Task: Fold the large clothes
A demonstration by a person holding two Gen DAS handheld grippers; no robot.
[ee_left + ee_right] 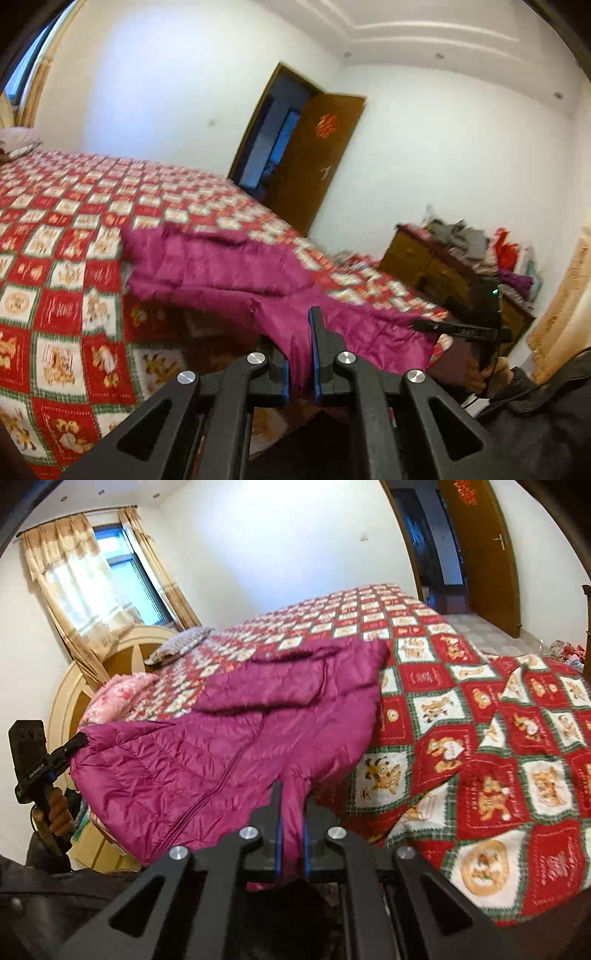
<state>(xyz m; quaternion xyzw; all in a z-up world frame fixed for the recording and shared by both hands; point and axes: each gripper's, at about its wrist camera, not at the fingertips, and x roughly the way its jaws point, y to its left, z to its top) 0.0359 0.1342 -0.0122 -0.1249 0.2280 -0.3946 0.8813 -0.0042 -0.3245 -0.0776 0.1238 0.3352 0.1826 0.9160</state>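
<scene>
Two grippers each pinch one magenta jacket [236, 746] at its near edge and hold that edge raised off the bed [480, 738]. The left gripper [301, 365] has its blue-padded jaws clenched on a bunch of the quilted fabric, which runs up between the pads. The right gripper [291, 843] is clamped the same way on another fold of the hem, the cloth squeezed between its pads and hanging a little below them.

The rest of the jacket lies farther back on the red, white and green patchwork quilt [59, 288], one sleeve folded across the body. A zip line runs down the front in the right wrist view.

Each camera catches the other gripper at the side, its tip at the jacket's edge: the right gripper appears at the right of the left view [428, 325], and the left gripper at the left of the right view [79, 743], with a hand [59, 814] around its handle.

A pillow [184, 642] rests near the round headboard [77, 686]. A curtained window [122, 572] is behind it. A brown door [314, 158] stands open, and a cluttered wooden dresser [436, 266] sits beyond the bed.
</scene>
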